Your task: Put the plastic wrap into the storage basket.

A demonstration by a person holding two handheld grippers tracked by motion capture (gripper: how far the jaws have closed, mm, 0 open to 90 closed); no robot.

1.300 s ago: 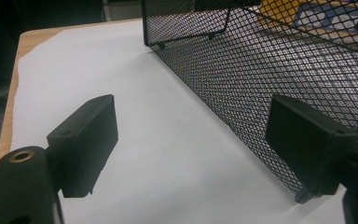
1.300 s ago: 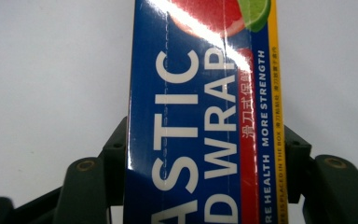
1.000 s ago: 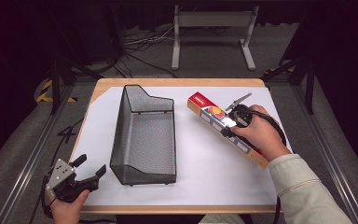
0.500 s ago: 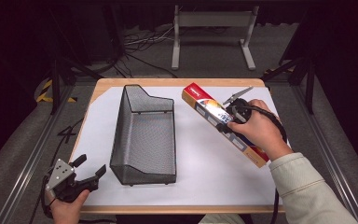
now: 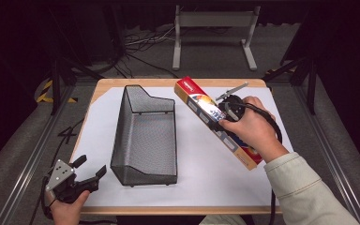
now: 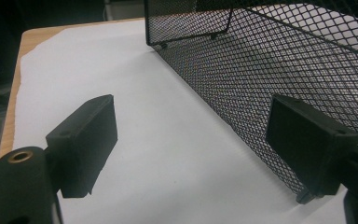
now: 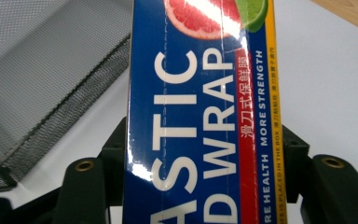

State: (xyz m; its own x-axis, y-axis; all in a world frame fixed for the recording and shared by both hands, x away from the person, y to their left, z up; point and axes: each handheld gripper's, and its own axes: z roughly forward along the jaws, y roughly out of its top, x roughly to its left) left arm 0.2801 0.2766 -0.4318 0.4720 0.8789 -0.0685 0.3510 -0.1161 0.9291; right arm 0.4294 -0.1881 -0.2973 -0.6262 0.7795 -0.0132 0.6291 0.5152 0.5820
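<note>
Here the plastic wrap box [image 7: 200, 116] sits clamped between the right gripper [image 7: 200, 163] fingers [image 7: 114, 154].

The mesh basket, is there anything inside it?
Empty. Through the black mesh basket only its bare bottom shows; the plastic wrap box is outside it, clamped in the right gripper.

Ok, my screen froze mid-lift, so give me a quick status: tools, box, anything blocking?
Right tool clamped on the long blue plastic-wrap box, far end raised. Left tool open, idle beside the black wire-mesh basket. Nothing in the way.
</note>
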